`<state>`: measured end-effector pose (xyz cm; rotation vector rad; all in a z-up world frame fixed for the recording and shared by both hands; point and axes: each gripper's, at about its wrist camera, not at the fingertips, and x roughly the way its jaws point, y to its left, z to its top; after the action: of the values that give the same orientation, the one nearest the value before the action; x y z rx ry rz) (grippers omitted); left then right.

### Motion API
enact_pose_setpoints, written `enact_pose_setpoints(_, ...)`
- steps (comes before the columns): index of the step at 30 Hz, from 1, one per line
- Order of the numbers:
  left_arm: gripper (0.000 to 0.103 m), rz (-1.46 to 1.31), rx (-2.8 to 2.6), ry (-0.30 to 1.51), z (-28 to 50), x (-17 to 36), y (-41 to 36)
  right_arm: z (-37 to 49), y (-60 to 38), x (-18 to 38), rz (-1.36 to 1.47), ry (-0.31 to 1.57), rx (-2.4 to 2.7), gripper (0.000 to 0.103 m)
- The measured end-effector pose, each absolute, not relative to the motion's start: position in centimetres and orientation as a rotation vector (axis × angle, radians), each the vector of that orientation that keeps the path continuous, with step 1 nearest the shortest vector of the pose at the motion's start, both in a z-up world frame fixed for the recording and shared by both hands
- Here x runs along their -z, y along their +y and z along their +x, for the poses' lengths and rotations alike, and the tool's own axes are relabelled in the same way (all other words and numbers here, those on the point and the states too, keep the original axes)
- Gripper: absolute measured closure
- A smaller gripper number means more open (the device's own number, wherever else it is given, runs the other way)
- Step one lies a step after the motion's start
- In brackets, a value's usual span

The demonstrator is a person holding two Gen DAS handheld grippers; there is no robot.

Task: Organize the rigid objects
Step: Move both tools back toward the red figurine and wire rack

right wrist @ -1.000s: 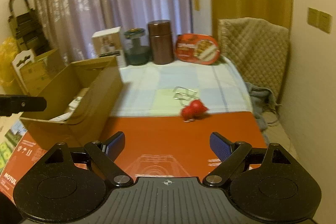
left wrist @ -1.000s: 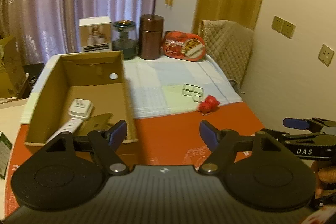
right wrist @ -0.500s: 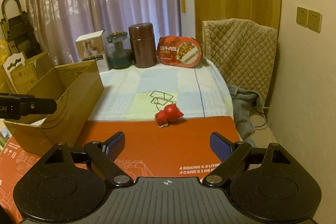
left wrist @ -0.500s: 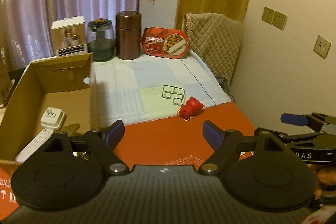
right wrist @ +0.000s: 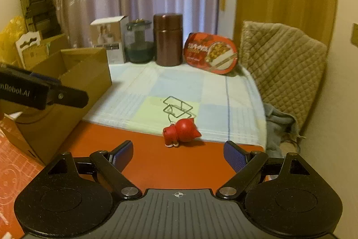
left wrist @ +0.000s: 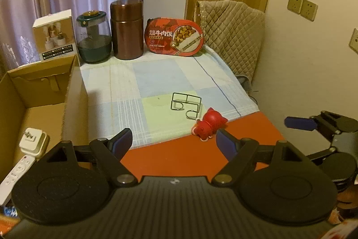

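Note:
A small red cat figurine (left wrist: 210, 124) (right wrist: 181, 132) lies on its side where the checked cloth meets the red mat. A bent wire rack (left wrist: 186, 103) (right wrist: 177, 108) lies just behind it. My left gripper (left wrist: 174, 140) is open and empty, with the figurine just beyond its right fingertip. My right gripper (right wrist: 179, 151) is open and empty too, a short way in front of the figurine. At the left stands an open cardboard box (left wrist: 67, 91) (right wrist: 89, 73). It holds a white plug adapter (left wrist: 33, 141) and a white remote (left wrist: 13, 176).
Along the back of the table stand a white carton (left wrist: 54, 37), a glass jar (left wrist: 94, 39), a brown canister (left wrist: 127, 29) and a red meal box (left wrist: 176, 37). A quilted chair back (left wrist: 232, 30) rises at the table's right end. More boxes and bags sit far left (right wrist: 33, 46).
Both grippers have moved forward and down toward the red figurine, which now looks larger and nearer. In the left wrist view the box has slid off to the left, and the left jaws have widened a little.

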<state>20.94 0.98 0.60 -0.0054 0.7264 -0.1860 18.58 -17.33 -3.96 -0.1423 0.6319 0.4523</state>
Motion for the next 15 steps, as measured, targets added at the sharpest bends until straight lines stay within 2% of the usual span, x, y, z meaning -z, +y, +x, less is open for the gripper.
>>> enact_pose_setpoints(15,0.024,0.038,0.149,0.747,27.0,4.1,0.2,27.7,-14.2,11.3,-0.28,0.648,-0.516,0.017)
